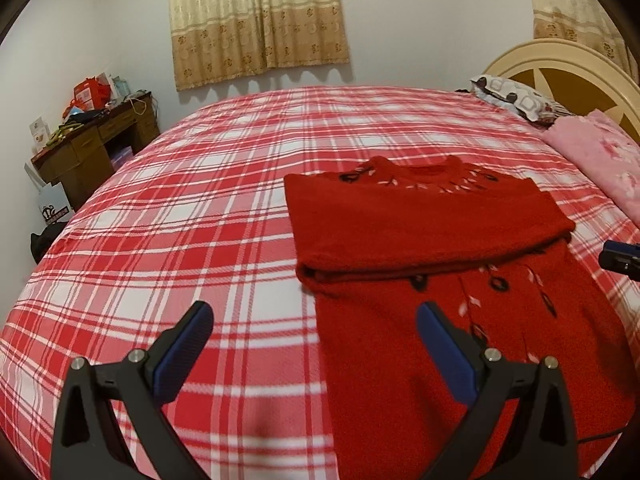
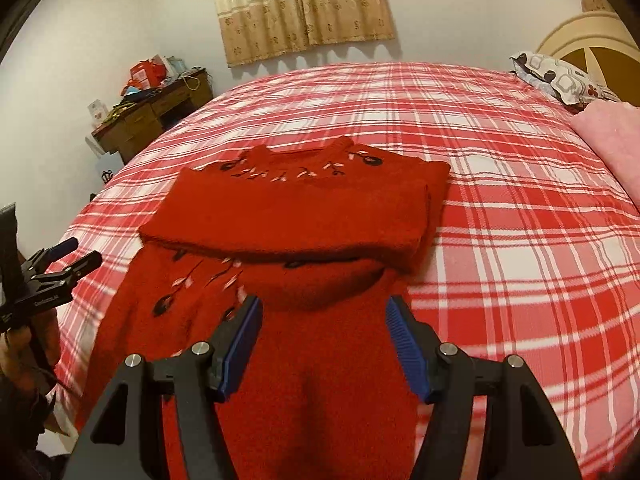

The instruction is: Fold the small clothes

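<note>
The red sweater [image 2: 296,216] lies in the middle of the frame on the checked bed [image 2: 520,208]. Its sleeves are already folded across the chest, and the lower part reaches toward the bottom of the frame. The right hand-held gripper [image 2: 324,344] hovers over this lower part with its jaws apart and nothing between them. The left hand-held gripper [image 1: 316,348] is also wide open and empty, above the left edge of the sweater [image 1: 420,224].

The step in hand seems to be folding the bottom half up. To do it well, each gripper should pinch one bottom corner, lift both together, and lay the hem evenly at the collar.
</note>
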Motion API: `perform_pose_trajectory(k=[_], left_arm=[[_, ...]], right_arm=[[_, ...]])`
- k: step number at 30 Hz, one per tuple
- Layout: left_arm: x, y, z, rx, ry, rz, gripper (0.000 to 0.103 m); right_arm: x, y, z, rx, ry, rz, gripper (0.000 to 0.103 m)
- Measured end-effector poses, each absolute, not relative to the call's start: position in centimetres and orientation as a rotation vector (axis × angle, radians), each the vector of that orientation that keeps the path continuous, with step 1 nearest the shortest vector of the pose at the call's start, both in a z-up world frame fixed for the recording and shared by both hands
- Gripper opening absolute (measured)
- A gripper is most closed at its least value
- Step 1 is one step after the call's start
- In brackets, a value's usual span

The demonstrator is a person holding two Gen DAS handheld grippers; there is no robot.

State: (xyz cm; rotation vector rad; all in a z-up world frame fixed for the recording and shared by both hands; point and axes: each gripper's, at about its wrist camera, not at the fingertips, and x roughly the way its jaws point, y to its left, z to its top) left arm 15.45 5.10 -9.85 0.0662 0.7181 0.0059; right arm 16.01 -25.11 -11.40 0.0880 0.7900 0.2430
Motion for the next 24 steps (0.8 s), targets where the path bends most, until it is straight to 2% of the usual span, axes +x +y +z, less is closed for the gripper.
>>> perform_pose_trajectory(k=[24], left_arm=[[6.0,4.7,-9.9,0.082,0.718,-0.061,0.103]], right_arm=[[6.7,-22.9,-12.9,0.046,0.835,0.295,0.066]])
